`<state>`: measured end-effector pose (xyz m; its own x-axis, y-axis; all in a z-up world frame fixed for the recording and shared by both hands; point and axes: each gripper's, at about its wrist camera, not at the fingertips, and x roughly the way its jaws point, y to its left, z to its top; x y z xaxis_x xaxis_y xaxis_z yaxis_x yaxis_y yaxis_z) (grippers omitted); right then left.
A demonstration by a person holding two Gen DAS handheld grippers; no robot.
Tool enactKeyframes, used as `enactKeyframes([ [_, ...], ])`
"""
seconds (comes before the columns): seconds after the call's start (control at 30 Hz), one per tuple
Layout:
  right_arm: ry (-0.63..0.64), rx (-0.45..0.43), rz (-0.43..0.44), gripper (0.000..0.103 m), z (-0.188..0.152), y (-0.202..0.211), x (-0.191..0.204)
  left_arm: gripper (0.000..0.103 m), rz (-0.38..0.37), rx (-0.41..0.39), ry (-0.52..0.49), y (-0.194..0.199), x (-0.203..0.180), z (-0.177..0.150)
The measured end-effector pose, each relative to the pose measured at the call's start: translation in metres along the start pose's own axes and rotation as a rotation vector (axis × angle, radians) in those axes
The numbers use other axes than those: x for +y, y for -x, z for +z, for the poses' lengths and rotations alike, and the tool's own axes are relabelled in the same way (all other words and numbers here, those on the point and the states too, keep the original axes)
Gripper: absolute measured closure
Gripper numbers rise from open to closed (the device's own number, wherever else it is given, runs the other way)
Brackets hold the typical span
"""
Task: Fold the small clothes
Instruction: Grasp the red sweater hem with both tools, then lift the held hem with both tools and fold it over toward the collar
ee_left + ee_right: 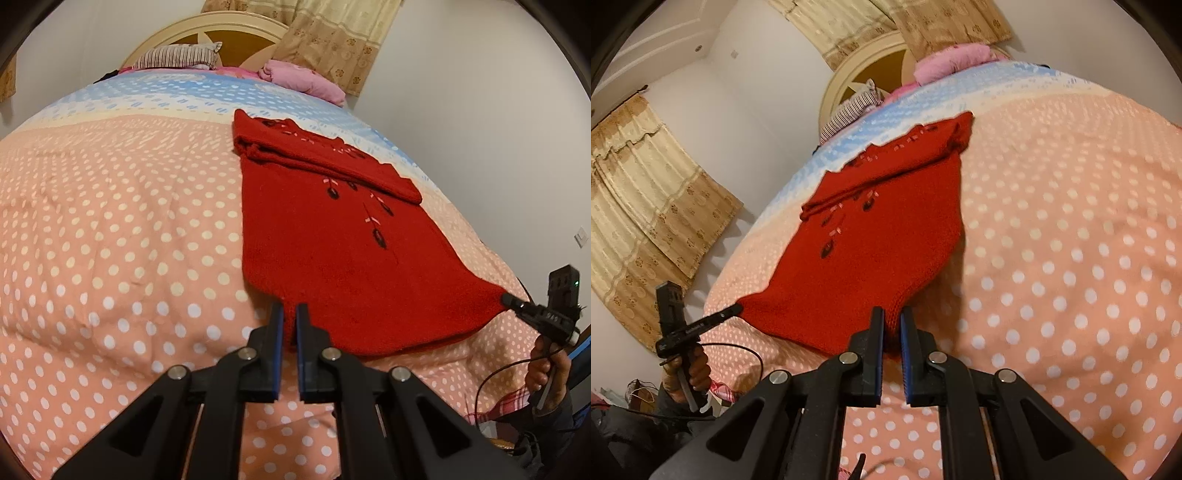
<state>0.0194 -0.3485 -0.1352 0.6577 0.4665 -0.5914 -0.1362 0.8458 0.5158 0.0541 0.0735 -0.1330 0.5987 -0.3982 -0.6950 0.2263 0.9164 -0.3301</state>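
A red knitted sweater (332, 258) with dark embroidered flowers lies flat on the polka-dot bed quilt (110, 240), its sleeves folded across the upper part. My left gripper (290, 308) is shut on the sweater's near hem corner, which is slightly raised. At the right of the left wrist view, my right gripper (506, 298) pinches the opposite hem corner. The right wrist view shows the sweater (868, 266) with my right gripper (892, 314) shut on its hem corner, while my left gripper (738, 307) clamps the far corner at the left.
A striped pillow (177, 55) and a pink bundle (303, 79) lie by the headboard (207, 31). Curtains (646, 206) hang on the wall. A person's hand (696, 373) holds the other gripper's handle, with a cable beside it. The bed's edge runs near the grippers.
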Motion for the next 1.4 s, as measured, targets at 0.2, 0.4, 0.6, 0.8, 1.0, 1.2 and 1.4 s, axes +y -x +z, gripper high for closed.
enactKeyframes([
  [0.2, -0.017, -0.056, 0.051, 0.096, 0.017, 0.012, 0.004, 0.097, -0.02, -0.048, 0.015, 0.007, 0.003, 0.02],
  [0.4, -0.007, -0.123, 0.073, 0.096, 0.044, 0.022, 0.015, 0.097, -0.054, -0.103, 0.053, 0.013, 0.008, 0.049],
  [0.6, 0.004, -0.168, 0.087, 0.096, 0.073, 0.021, 0.025, 0.097, -0.078, -0.127, 0.084, 0.011, 0.013, 0.073],
  [0.8, 0.004, -0.203, 0.095, 0.096, 0.102, 0.014, 0.031, 0.097, -0.096, -0.171, 0.092, 0.012, 0.012, 0.099],
  [1.0, 0.015, -0.222, 0.088, 0.096, 0.131, 0.005, 0.037, 0.097, -0.09, -0.19, 0.087, 0.006, 0.011, 0.127],
  [1.2, 0.038, -0.254, 0.054, 0.096, 0.167, -0.002, 0.042, 0.097, -0.08, -0.224, 0.078, 0.002, 0.011, 0.163],
  [1.4, 0.042, -0.264, 0.024, 0.096, 0.202, -0.018, 0.039, 0.097, -0.083, -0.224, 0.089, -0.013, 0.013, 0.194],
])
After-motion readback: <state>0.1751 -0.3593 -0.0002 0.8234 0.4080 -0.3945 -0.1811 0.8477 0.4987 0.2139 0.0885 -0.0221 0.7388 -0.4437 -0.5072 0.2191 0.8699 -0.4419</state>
